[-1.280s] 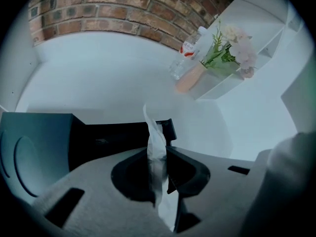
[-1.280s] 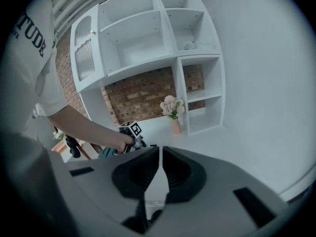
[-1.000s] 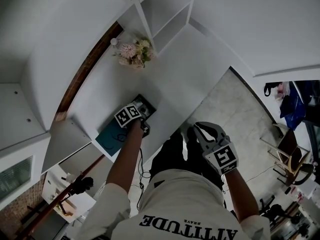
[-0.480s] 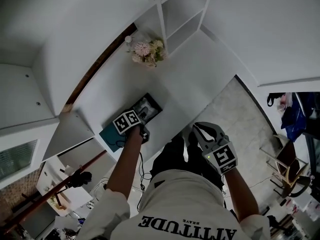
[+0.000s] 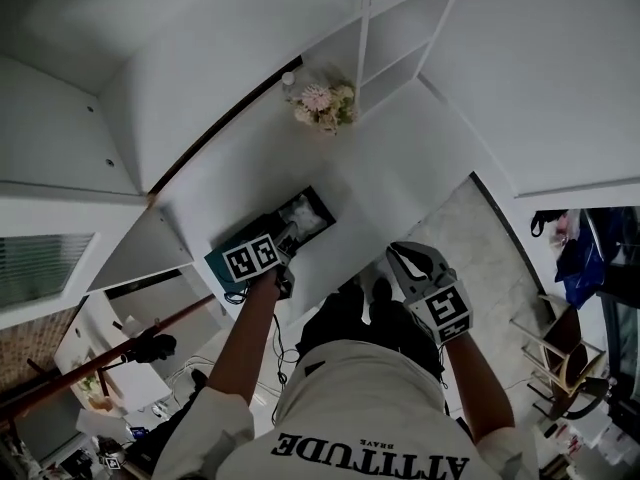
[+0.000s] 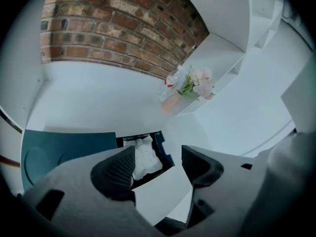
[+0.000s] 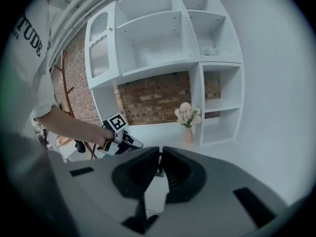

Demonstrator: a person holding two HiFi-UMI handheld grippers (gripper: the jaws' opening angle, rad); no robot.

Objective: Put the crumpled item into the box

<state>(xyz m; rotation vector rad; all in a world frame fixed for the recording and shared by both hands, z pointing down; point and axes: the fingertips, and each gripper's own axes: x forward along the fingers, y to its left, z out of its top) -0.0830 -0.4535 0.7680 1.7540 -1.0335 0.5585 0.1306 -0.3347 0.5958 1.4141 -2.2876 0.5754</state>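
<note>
A dark box (image 5: 323,205) stands open on the white table, its teal lid (image 5: 216,259) folded out beside it. The white crumpled item (image 5: 299,214) lies inside. In the left gripper view the crumpled item (image 6: 145,160) fills the box (image 6: 163,152), just beyond the jaws. My left gripper (image 5: 285,237) hangs above the box's near end; its jaws have just been opening, and it is open with nothing between its fingers. My right gripper (image 5: 396,254) is held off the table's edge over the person's lap, shut and empty.
A vase of pale flowers (image 5: 325,104) stands at the table's far side, next to a white shelf unit (image 7: 163,38). A brick wall (image 6: 113,28) runs behind the table. White cabinets close in on the left.
My left gripper has pulled up and back from the box, uncovering the crumpled item in it. The right gripper has barely shifted.
</note>
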